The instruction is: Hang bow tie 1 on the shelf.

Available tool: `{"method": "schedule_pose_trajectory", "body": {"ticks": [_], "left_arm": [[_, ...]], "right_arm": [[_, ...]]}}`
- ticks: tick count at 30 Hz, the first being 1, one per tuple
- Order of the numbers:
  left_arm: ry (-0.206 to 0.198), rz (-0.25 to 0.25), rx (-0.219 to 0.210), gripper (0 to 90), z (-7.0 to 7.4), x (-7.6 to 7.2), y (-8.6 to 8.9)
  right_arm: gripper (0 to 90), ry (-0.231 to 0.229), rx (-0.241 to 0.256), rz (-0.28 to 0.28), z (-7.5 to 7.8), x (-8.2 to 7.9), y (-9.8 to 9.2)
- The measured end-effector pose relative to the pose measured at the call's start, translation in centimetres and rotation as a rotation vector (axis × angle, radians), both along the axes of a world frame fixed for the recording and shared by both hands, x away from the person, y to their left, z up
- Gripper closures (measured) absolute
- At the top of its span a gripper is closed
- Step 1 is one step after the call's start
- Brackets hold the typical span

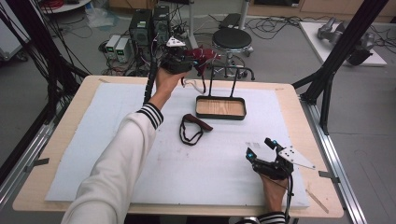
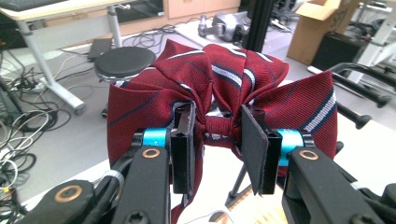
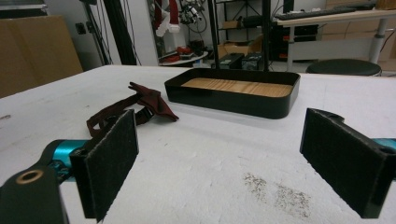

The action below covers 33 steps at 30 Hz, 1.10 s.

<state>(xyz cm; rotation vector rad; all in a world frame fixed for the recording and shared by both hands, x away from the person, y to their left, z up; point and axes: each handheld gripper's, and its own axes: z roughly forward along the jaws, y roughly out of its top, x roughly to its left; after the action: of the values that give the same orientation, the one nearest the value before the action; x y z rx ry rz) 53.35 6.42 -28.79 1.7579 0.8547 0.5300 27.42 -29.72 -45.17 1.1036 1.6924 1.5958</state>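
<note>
Dark red bow tie [image 2: 219,88] with slanting white and navy stripes, pinched at its knot between black pads [image 2: 254,149] of the left gripper [image 2: 219,149], bright blue collars behind them. Second bow tie [image 3: 149,100] near the middle of the worktop, plain dark maroon, strap the same shade. Black tray [image 3: 233,100] toward the far edge, pale wood-grain floor inside. White foam sheet [image 1: 93,135] over a light wood table [image 1: 299,107], grey speckled smudge near the right gripper [image 3: 217,154]. Black felt pads there too, blue fittings, grey plate on top. White sleeve [image 1: 116,168], cuff banded in black and white
</note>
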Motion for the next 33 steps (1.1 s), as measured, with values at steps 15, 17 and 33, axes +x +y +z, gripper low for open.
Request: {"method": "schedule_pose_trajectory", "body": {"ticks": [15,17,33], "left_arm": [[0.013,0.074,0.011,66.3,-1.1,0.4,1.7],[0.018,0.075,0.028,66.3,-1.4,0.4,1.9],[0.068,0.058,0.102,66.2,-3.3,0.0,1.9]], "right_arm": [[10.7,0.001,0.0,0.001,0.0,0.0,0.0],[10.7,0.002,0.0,0.001,0.0,0.0,0.0],[10.7,0.003,-0.001,-0.001,0.0,0.0,0.0]]}}
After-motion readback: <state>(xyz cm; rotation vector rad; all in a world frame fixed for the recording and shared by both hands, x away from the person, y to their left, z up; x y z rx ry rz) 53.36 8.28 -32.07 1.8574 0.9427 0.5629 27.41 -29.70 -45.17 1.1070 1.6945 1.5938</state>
